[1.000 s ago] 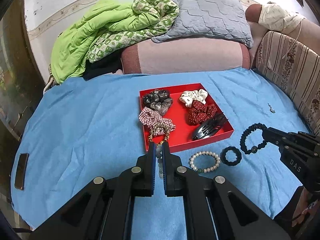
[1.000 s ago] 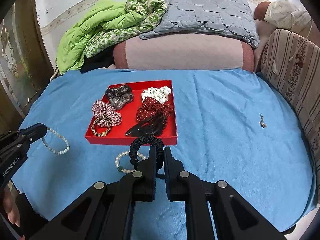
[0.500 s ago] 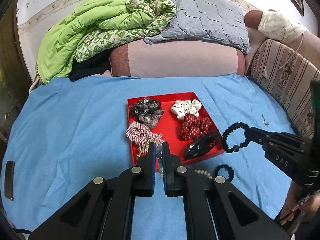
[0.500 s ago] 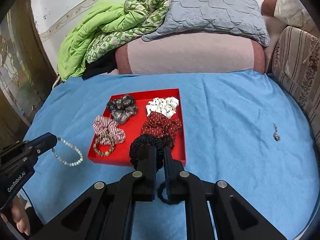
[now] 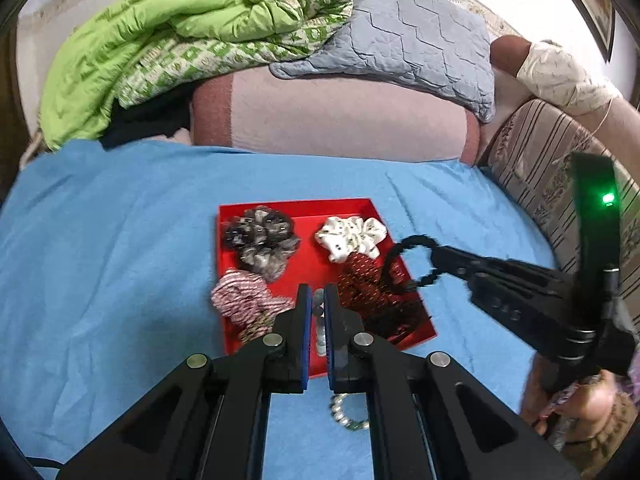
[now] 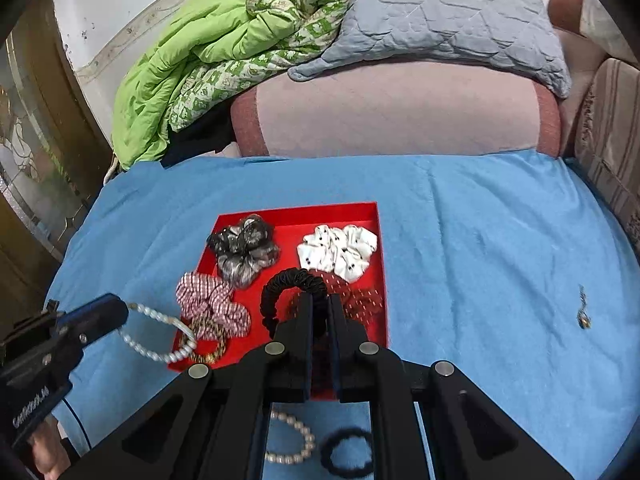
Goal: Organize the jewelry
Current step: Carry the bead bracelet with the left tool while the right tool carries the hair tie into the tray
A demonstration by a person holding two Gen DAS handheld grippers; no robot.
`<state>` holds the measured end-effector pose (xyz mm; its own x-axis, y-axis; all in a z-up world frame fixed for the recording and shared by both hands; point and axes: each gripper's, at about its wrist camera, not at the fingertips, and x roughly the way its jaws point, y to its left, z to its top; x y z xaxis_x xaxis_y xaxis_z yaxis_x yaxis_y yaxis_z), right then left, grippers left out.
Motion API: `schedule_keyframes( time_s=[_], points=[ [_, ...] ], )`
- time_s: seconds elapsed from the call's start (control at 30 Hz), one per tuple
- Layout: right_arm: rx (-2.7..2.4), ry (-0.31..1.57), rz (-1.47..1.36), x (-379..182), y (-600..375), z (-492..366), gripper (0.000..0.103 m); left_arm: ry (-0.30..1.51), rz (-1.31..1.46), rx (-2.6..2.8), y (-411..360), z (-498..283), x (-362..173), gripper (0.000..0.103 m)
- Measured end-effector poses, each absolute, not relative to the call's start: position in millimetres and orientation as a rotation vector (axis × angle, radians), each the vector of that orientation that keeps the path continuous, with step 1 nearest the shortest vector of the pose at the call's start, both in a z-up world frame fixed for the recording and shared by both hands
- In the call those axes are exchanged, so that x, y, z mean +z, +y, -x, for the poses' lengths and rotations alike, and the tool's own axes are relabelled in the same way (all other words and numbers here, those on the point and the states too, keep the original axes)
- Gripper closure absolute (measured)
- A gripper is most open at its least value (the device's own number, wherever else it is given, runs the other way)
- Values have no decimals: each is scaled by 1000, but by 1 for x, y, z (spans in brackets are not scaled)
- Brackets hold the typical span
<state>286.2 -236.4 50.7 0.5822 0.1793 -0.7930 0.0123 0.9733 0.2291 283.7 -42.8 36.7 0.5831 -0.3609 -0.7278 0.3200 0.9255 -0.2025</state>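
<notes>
A red tray [image 5: 296, 202] [image 6: 296, 210] lies on the blue blanket with several scrunchies, a gold-brown bracelet [image 6: 208, 354] and a black hair claw in it. My left gripper [image 5: 318, 292] [image 6: 120, 312] is shut on a pale bead bracelet [image 5: 319, 308] [image 6: 156, 336], which hangs over the tray's near left corner. My right gripper [image 6: 320, 300] [image 5: 436, 252] is shut on a black beaded band [image 6: 292, 280] [image 5: 404, 264] above the dark red scrunchie [image 6: 360, 296]. A pearl bracelet [image 6: 292, 440] [image 5: 346, 412] and a black hair tie [image 6: 348, 456] lie on the blanket in front of the tray.
A small pendant [image 6: 583, 314] lies on the blanket [image 6: 480, 260] to the right. Behind the tray are a pink bolster [image 6: 396, 108], a grey pillow [image 6: 440, 12] and a green quilt [image 6: 180, 72]. A striped cushion [image 5: 552, 168] borders the right side.
Both grippers have moved forward from the blanket's near edge to above the tray, each carrying its bracelet. The pearl bracelet and black hair tie on the blanket now lie under the grippers.
</notes>
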Motion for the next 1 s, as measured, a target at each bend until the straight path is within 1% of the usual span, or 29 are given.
schedule_keyframes(
  time_s=[0.2, 0.4, 0.67, 1.0],
  points=[
    [127, 988, -258, 35, -237, -317, 95, 877, 97, -407, -39, -307, 29, 97],
    [154, 1030, -301, 15, -235, -345, 95, 918, 106, -408, -47, -328, 7, 97],
    [172, 1091, -291, -11, -221, -376, 95, 963, 78, -395, -62, -338, -28, 97],
    [157, 1166, -278, -44, -207, -410, 95, 989, 51, -380, -72, -348, -54, 97]
  ],
)
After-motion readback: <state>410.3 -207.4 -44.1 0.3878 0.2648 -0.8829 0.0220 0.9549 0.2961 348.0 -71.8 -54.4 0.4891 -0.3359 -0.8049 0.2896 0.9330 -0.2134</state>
